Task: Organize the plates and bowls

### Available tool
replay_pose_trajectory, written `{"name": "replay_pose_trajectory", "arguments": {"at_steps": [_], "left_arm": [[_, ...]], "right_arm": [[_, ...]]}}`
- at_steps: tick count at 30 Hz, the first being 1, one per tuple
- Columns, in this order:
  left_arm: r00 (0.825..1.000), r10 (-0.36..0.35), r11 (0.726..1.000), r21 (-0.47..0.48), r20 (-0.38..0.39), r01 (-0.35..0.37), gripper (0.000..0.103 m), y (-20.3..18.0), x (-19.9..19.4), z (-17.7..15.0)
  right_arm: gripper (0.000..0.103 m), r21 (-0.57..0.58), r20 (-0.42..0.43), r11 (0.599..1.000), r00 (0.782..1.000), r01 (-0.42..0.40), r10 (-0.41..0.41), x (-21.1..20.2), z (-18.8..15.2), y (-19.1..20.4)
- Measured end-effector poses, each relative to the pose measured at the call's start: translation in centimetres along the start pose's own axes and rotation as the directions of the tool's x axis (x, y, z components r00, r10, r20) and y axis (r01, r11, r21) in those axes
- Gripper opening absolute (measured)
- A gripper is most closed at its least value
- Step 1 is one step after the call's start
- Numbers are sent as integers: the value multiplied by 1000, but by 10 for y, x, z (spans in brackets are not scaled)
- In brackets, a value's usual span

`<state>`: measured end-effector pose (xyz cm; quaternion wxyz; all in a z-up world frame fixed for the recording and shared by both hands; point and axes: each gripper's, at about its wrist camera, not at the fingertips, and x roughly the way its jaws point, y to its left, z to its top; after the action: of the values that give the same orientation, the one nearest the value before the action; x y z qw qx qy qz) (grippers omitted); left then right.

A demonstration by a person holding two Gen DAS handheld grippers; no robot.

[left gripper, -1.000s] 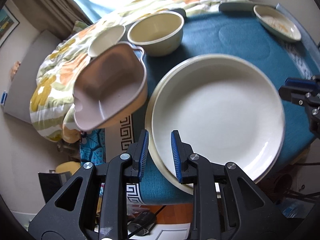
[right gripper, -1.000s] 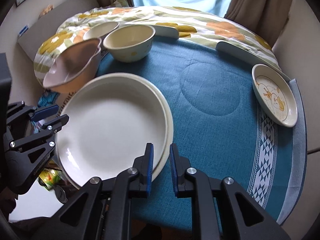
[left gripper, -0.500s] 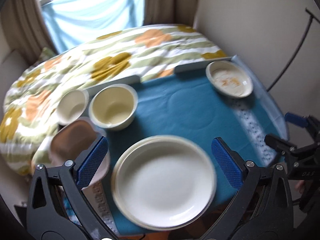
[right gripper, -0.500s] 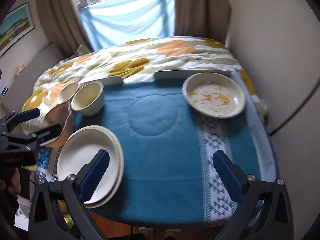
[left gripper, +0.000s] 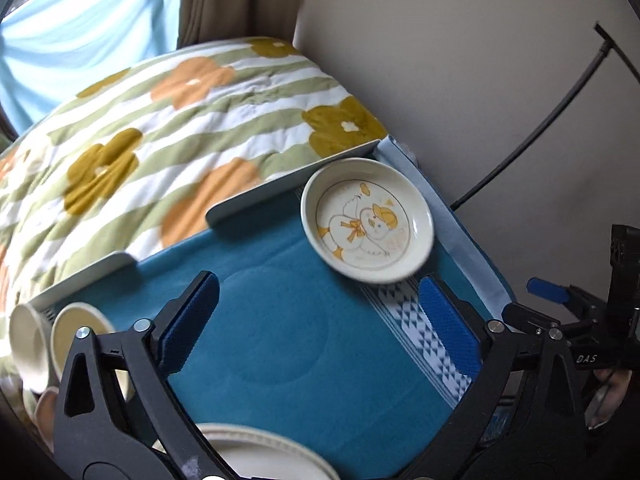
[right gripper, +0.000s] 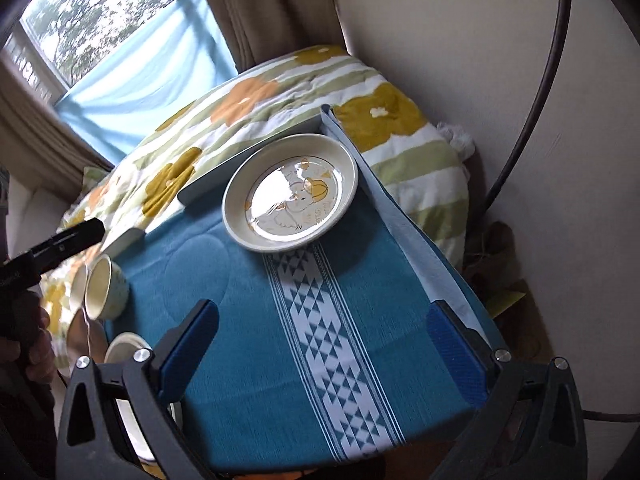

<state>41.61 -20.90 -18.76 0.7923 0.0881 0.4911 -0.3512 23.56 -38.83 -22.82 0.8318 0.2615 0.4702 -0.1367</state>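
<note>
Both grippers empty: left gripper (left gripper: 316, 330) has its jaws closing a touch from wide, nothing between them, and right gripper (right gripper: 320, 344) is spread fully with only the blue cloth (right gripper: 248, 360) under it. Step looks like reaching for the picture plate (left gripper: 368, 222), lying alone at the worktop's 1 o'clock corner, well apart from the big plates (left gripper: 260, 454) at 6 o'clock and the bowls (left gripper: 78, 340) at 9. Next move likely: drop a gripper onto that plate's rim, pinch, carry toward the stack.

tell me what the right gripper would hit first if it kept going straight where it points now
Probably the blue tablecloth between its open fingers; nothing stands in that gap. The cartoon plate lies farther ahead, though depth is hard to judge.
</note>
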Motion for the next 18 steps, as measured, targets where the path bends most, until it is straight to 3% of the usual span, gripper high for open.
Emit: {"name": "replay_pose_trajectory", "arguments": {"at_steps": [3, 5, 7, 10, 16, 18], "left_arm": [[997, 1, 1000, 14, -84, 0, 83, 0, 50, 20], [991, -13, 1000, 17, -132, 16, 78, 2, 84, 31], [984, -38, 999, 9, -172, 41, 64, 4, 115, 42], [972, -51, 999, 2, -228, 53, 49, 9, 151, 51], [960, -63, 998, -1, -271, 66, 41, 16, 186, 64], [957, -67, 998, 3, -282, 70, 35, 17, 192, 66]], "right_arm": [[98, 58, -25, 997, 998, -48, 50, 34, 16, -12], [80, 99, -40, 992, 996, -81, 85, 58, 25, -20], [67, 129, -49, 986, 993, -103, 110, 78, 30, -24], [55, 169, -52, 979, 990, -117, 128, 102, 36, -29], [34, 198, -65, 970, 985, -141, 157, 127, 41, -34], [31, 186, -59, 972, 986, -143, 156, 130, 44, -34]]}}
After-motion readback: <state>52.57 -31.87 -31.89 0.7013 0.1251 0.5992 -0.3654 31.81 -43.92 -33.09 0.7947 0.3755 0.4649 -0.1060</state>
